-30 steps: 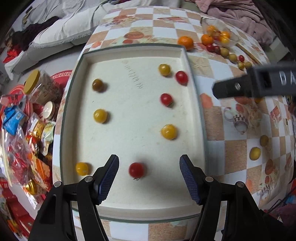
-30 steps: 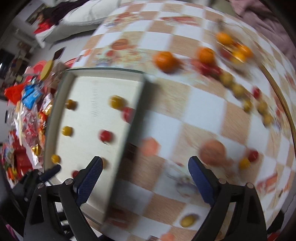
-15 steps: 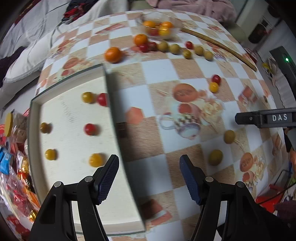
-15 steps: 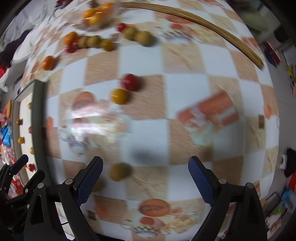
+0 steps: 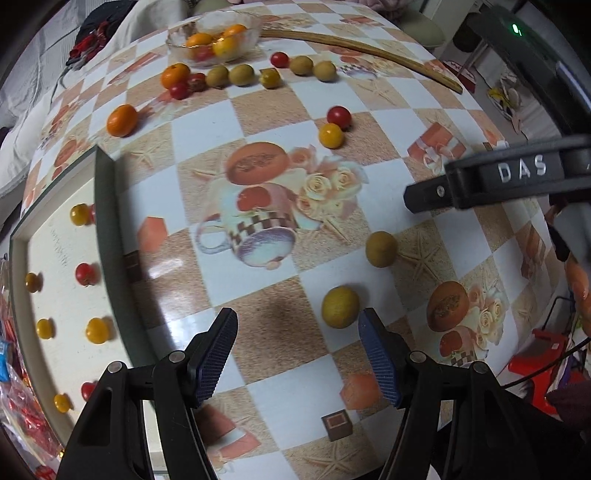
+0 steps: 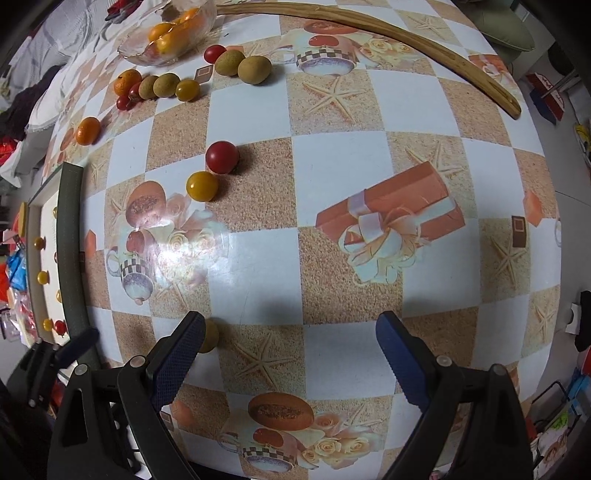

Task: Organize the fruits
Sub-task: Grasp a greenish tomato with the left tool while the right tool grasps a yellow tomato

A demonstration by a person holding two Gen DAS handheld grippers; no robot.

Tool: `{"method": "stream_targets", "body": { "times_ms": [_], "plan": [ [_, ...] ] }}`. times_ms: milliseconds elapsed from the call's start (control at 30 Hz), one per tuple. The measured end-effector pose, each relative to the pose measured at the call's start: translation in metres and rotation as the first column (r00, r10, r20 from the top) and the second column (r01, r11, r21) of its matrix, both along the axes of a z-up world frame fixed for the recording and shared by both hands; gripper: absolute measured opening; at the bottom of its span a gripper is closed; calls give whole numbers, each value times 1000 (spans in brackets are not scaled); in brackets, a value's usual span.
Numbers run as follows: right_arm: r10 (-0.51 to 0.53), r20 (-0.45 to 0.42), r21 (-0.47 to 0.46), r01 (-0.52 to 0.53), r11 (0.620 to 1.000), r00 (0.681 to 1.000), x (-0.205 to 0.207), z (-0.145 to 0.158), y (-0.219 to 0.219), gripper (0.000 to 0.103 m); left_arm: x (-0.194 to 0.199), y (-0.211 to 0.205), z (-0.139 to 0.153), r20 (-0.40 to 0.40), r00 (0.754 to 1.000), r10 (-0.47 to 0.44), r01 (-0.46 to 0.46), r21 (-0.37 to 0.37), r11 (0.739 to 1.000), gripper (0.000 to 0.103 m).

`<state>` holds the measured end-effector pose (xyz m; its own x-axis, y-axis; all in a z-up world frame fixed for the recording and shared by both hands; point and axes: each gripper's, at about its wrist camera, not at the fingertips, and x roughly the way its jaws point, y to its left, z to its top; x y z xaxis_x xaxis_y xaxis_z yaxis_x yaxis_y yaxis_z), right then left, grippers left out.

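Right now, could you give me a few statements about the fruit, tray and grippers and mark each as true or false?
1. The left gripper is open and holds nothing. True.
2. The glass bowl is empty. False: orange and yellow fruits lie in it.
3. A red tomato sits beside a yellow tomato on the table. True.
4. The right gripper grips a fruit. False: it is open and empty.
5. The tray holds no fruit. False: several small tomatoes lie in it.
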<state>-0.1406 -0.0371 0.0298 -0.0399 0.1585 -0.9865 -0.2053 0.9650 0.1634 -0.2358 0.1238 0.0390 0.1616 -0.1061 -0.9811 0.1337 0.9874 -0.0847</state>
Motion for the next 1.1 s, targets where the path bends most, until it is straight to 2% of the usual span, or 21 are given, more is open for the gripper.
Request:
{"method": "stream_targets", "body": {
  "times_ms": [333, 500, 667, 833, 1000, 1100],
  "plan": [
    [27, 61, 23, -29, 999, 998, 35, 4, 5, 95, 6, -24, -23, -21, 1000, 6, -5, 39, 999, 69],
    [107, 101, -13, -106, 994, 989, 42, 4, 19, 94, 9, -25, -31, -26, 999, 35, -33, 66, 997, 69],
    [165, 94, 12, -166, 986, 982, 34, -3, 37, 70, 7, -27, -32, -4, 999, 45, -45, 81, 996, 69],
    [190, 91, 64, -196, 978, 978, 42, -11, 71, 59, -3, -32, -31, 14, 999, 48, -50, 99, 994, 69],
    [200, 106, 66, -208, 976, 974, 47, -14, 97, 53, -6, -38, -30, 16, 998, 60, -61, 94, 994, 69],
    [199, 119, 44, -205, 978, 973, 48, -14, 105, 43, -7, -40, -30, 13, 998, 63, -64, 91, 994, 69]
  ]
}}
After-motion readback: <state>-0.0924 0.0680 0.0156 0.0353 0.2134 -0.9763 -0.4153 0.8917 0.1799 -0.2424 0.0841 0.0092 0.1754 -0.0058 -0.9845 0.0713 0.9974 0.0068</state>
